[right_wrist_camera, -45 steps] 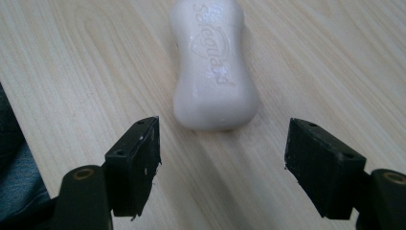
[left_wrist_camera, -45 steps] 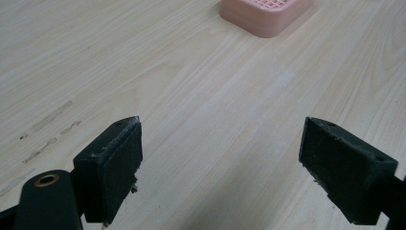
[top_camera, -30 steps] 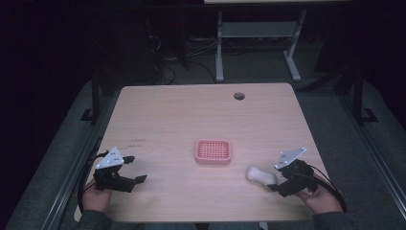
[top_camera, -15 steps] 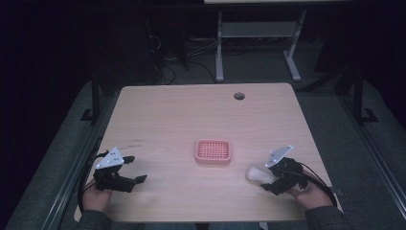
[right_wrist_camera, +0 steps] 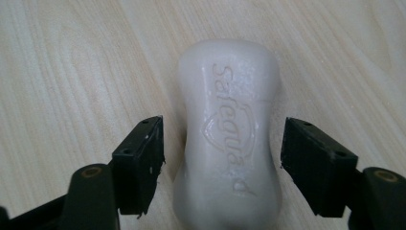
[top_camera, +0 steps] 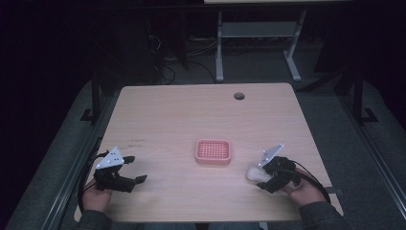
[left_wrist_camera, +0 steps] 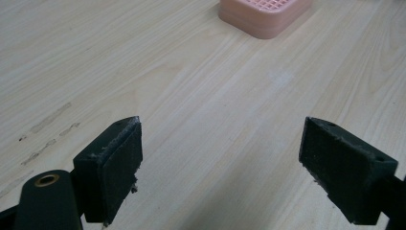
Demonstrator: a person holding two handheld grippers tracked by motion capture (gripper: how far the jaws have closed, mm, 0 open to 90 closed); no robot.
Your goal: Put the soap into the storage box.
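A white bar of soap (right_wrist_camera: 230, 134) lies flat on the wooden table, also seen as a pale lump (top_camera: 255, 173) at the front right. My right gripper (right_wrist_camera: 222, 158) straddles it, one pad on each side with small gaps; its jaws have just been closing around the soap. A pink slotted soap dish (top_camera: 213, 151) sits at the table's middle, and its near corner (left_wrist_camera: 265, 14) appears in the left gripper view. My left gripper (top_camera: 136, 168) rests open at the front left, with only bare table between its pads (left_wrist_camera: 117, 163).
The wooden table (top_camera: 191, 115) has a round cable hole (top_camera: 239, 96) near its far edge. Dark floor, cables and a metal stand (top_camera: 253, 33) lie beyond the table. Faint scuff marks (left_wrist_camera: 48, 129) show on the wood by the left gripper.
My right gripper has slid left and slightly down over the soap, so the bar now sits between its jaws. The left gripper has not moved.
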